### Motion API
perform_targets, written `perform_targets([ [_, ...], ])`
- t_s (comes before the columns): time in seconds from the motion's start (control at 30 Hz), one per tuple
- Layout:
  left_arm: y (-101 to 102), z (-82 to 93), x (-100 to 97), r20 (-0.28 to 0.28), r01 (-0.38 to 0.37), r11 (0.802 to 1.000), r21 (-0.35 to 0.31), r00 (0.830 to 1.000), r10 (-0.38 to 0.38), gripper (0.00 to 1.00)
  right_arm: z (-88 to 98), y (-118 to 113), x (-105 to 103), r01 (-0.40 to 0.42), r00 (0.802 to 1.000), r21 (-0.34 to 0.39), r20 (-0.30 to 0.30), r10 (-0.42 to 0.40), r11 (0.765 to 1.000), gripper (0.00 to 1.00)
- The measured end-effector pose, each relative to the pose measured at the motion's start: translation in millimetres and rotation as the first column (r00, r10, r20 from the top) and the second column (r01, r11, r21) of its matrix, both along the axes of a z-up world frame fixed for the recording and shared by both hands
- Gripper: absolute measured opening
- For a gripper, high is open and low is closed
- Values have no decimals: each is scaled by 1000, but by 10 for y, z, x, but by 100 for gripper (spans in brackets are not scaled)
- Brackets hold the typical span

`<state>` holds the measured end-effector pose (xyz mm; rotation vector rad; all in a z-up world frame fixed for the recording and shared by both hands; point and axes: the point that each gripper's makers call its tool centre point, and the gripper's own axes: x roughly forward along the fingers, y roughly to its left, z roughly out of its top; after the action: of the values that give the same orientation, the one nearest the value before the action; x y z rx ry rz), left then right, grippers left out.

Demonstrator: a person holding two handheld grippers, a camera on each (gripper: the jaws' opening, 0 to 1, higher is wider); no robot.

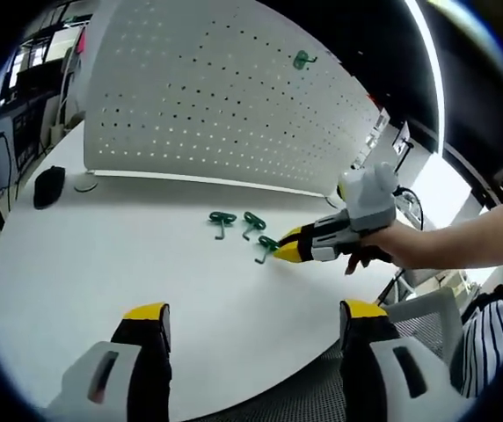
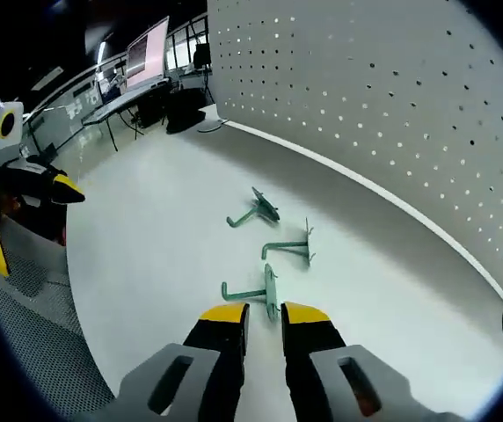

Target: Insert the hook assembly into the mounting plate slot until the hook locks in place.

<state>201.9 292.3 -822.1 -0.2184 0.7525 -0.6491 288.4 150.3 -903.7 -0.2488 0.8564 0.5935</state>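
Note:
Three green hook assemblies lie on the white table: the nearest hook (image 2: pixel 253 291), a middle hook (image 2: pixel 288 250) and a far hook (image 2: pixel 256 209). My right gripper (image 2: pixel 266 314) is low over the table, its jaws narrowed around the nearest hook's plate with a small gap still showing. The left gripper view has that right gripper (image 1: pixel 288 246) at the nearest hook (image 1: pixel 266 246). A white perforated mounting plate (image 1: pixel 216 97) stands upright behind, with one green hook (image 1: pixel 302 60) hanging on it. My left gripper (image 1: pixel 253 309) stands wide open and holds nothing near the table's front edge.
A black mouse (image 1: pixel 49 185) lies on the table at the far left. A person's hand and striped sleeve (image 1: pixel 498 308) reach in from the right. Desks with monitors (image 2: pixel 146 53) stand beyond the table. A grey mesh chair (image 2: pixel 32 290) is beside the table edge.

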Motion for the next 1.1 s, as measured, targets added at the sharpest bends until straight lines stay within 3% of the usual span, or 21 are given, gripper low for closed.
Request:
perform_targets([
  [0.63, -28, -39, 29, -20, 1, 1000, 1, 1000, -1, 79, -45, 14, 62, 39, 999, 28, -10, -38, 999, 3],
  [0.83, 66, -34, 81, -24, -17, 1000, 4, 1000, 17, 79, -36, 42, 38, 30, 1000, 26, -6, -30, 999, 1],
  [1.1, 69, 100, 217, 4, -40, 999, -25, 999, 40, 76, 273, 9, 138, 109, 990, 96, 79, -117, 989, 0],
])
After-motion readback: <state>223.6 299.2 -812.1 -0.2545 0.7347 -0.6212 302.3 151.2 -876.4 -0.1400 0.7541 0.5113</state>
